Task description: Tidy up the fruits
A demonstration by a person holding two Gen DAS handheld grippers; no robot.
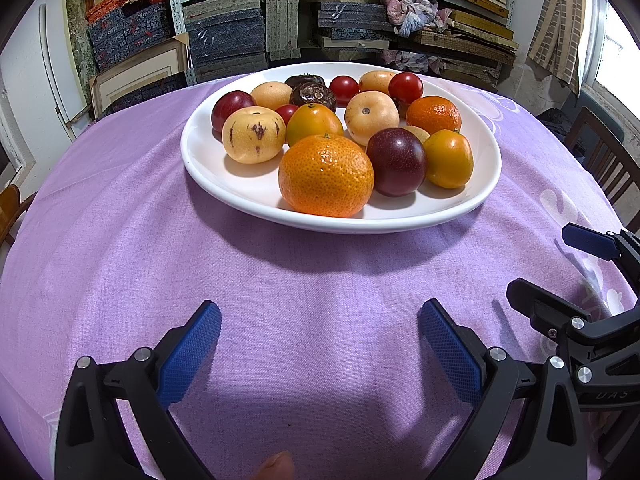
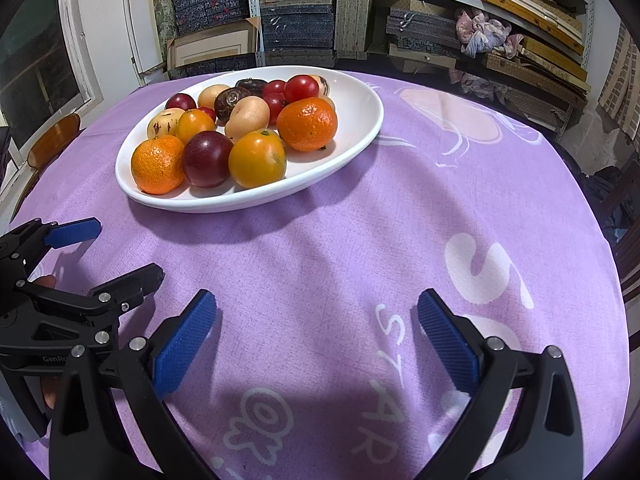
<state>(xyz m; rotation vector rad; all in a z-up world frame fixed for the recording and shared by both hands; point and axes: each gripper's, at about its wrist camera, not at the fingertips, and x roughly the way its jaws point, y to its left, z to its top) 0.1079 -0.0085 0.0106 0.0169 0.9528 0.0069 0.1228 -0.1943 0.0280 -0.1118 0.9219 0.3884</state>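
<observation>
Fruits: we see mandarins (image 1: pixel 326 176), plums, tomatoes piled on the white plate (image 1: pixel 224 184).
Left gripper (image 1: pixel 320 350): spread, empty, near of plate.
Right gripper (image 2: pixel 316 344): spread, empty, over purple tablecloth (image 2: pixel 360 220).

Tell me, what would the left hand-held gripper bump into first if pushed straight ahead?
Probably the near rim of the white oval plate, then the large orange mandarin just behind it. Only purple tablecloth lies between; depth is uncertain.
</observation>
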